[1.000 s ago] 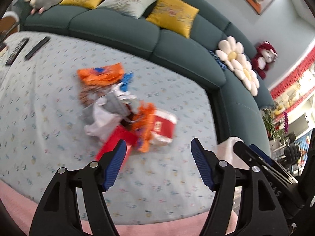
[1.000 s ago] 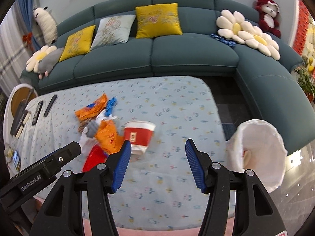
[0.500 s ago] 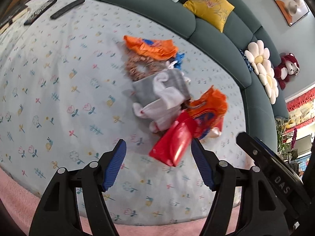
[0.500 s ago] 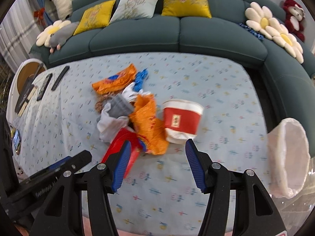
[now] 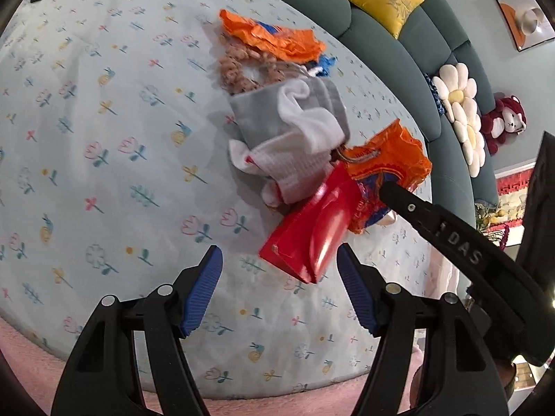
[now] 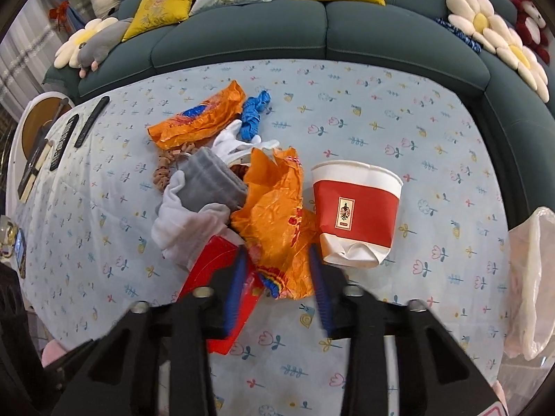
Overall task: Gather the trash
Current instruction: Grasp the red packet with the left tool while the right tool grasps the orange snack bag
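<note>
Straddling the crumpled orange wrapper (image 6: pixel 277 222), open right fingers (image 6: pixel 314 263); left fingers (image 5: pixel 208 287) open; "DAS" legible.

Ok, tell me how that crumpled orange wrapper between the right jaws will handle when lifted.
The orange wrapper looks thin and creased, so it will probably flop and crush rather than hold shape. It seems light. Its glossy film may slip, and it overlaps the red packet, which might drag along.

Both grippers' jaws spread wide
</note>
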The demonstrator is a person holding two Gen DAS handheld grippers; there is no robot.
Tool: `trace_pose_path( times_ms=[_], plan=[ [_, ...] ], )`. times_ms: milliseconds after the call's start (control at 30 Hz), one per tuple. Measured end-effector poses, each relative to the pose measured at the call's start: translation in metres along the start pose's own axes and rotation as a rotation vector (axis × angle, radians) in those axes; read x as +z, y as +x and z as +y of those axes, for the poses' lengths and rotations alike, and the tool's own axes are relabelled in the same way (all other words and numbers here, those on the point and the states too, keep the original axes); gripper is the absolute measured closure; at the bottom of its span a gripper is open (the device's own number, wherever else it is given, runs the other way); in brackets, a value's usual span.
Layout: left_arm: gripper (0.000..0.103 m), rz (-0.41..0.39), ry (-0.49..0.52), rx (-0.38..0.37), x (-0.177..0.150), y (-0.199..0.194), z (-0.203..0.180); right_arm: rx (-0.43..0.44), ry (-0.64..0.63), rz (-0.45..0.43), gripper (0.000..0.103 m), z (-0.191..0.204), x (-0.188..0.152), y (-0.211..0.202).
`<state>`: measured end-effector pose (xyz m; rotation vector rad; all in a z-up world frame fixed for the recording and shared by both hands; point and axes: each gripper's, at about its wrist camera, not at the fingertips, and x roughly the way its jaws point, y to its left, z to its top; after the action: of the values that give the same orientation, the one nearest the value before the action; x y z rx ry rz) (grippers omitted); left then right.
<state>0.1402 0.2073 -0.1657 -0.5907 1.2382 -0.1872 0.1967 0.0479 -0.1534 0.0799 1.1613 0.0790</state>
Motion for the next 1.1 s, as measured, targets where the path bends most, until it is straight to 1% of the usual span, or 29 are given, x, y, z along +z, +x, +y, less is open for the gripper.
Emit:
trace_pose_path(
  times_ms=[100,167,267,300,333,400,500,667,867,1100],
  plan=[
    [0.038,0.010,0.015,-0.014,-0.001,0.006,-0.008,0.010,0.011,-0.003,0.094,-0.005,-0.002,-0.002],
    [0.039,0.007,0.034,-0.011,-0.002,0.010,-0.015,0.017,0.021,-0.014,0.096,-0.009,-0.003,-0.006],
    [0.054,0.014,0.053,-0.024,-0.002,0.016,-0.021,0.027,0.036,-0.032,0.097,-0.014,-0.003,-0.017],
    [0.063,0.020,0.056,-0.029,-0.002,0.017,-0.023,0.029,0.039,-0.037,0.097,-0.015,-0.004,-0.020],
    [0.069,0.023,0.058,-0.033,-0.002,0.018,-0.026,0.031,0.042,-0.042,0.097,-0.017,-0.004,-0.023],
    [0.089,0.030,0.067,-0.047,-0.003,0.018,-0.029,0.035,0.048,-0.054,0.097,-0.020,-0.004,-0.030],
    [0.099,0.019,0.096,-0.052,-0.004,0.013,-0.037,0.039,0.055,-0.070,0.097,-0.024,-0.004,-0.040],
    [0.103,-0.019,0.145,-0.067,-0.006,-0.004,-0.058,0.044,0.065,-0.103,0.099,-0.032,-0.006,-0.058],
    [0.103,-0.085,0.219,-0.090,-0.010,-0.034,-0.091,0.044,0.084,-0.180,0.099,-0.047,-0.006,-0.099],
    [0.103,-0.144,0.300,-0.114,-0.015,-0.064,-0.131,0.024,0.111,-0.269,0.099,-0.074,-0.006,-0.148]
  ],
)
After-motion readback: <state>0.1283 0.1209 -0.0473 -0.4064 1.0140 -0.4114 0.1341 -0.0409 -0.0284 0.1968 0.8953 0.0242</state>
